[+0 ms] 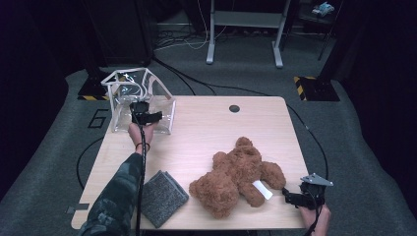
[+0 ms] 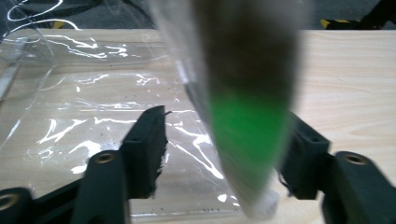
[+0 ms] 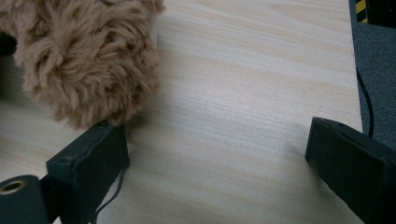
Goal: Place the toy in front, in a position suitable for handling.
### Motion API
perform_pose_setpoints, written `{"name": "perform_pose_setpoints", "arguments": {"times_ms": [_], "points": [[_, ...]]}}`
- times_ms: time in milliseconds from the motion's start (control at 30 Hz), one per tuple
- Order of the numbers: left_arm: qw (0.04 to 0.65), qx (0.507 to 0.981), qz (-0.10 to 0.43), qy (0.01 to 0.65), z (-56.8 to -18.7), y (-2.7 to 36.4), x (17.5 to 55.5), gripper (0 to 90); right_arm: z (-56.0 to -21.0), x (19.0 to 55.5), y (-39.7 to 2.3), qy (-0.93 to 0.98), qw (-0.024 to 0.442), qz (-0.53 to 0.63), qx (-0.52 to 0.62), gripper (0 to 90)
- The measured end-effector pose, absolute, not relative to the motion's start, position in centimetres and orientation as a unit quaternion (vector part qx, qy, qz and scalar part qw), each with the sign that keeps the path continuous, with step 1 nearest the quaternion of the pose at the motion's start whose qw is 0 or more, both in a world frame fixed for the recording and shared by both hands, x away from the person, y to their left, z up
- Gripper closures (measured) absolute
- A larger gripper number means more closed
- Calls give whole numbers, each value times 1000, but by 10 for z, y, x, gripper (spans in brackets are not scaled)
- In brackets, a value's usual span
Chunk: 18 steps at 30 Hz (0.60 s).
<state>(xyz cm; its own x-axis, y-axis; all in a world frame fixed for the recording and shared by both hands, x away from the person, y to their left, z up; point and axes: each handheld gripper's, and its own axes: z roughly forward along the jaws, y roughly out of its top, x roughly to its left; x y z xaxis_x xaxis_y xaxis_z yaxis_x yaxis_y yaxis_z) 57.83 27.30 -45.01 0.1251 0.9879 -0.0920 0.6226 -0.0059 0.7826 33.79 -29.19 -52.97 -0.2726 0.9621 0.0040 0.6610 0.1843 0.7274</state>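
Wooden and pale, the table (image 1: 196, 142) carries everything in play, and its far left corner is where the work sits: a clear plastic bag (image 1: 129, 104) with white trim stands there, its mouth propped open towards the person, probably so that things can go in from the near side. The brown teddy bear (image 1: 238, 177) is the bulkiest thing on the surface; it lies sprawled near the front right, a white tag (image 1: 262, 190) showing by its leg, well apart from the bag and likely waiting to be packed. A grey felt pad (image 1: 162, 196) lies flat near the front edge, left of the bear — it too is untouched. The left gripper (image 1: 147, 117) reaches into the bag's opening, and in the left gripper view its jaws stand apart on either side of a blurred flap of the clear plastic (image 2: 243, 116), which shows a green patch; the left pad is clear of it and the right one sits just beside it, so I judge the flap released rather than pinched. The right gripper (image 3: 210, 154) rests low at the front right corner with its jaws wide and nothing between them — the left one just beside the bear's furry paw (image 3: 88, 60). Between bear and bag nothing blocks the way except the bag's own slack wall.
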Motion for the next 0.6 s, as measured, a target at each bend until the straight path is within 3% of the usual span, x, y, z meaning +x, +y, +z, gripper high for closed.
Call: {"name": "perform_pose_setpoints", "arguments": {"times_ms": [333, 600], "points": [[361, 701, 231, 570, -448, 269, 550, 185, -530, 338, -292, 733, 237, 317, 554, 53], [374, 724, 215, 538, -442, 266, 523, 143, -530, 338, -292, 731, 238, 317, 556, 55]]}}
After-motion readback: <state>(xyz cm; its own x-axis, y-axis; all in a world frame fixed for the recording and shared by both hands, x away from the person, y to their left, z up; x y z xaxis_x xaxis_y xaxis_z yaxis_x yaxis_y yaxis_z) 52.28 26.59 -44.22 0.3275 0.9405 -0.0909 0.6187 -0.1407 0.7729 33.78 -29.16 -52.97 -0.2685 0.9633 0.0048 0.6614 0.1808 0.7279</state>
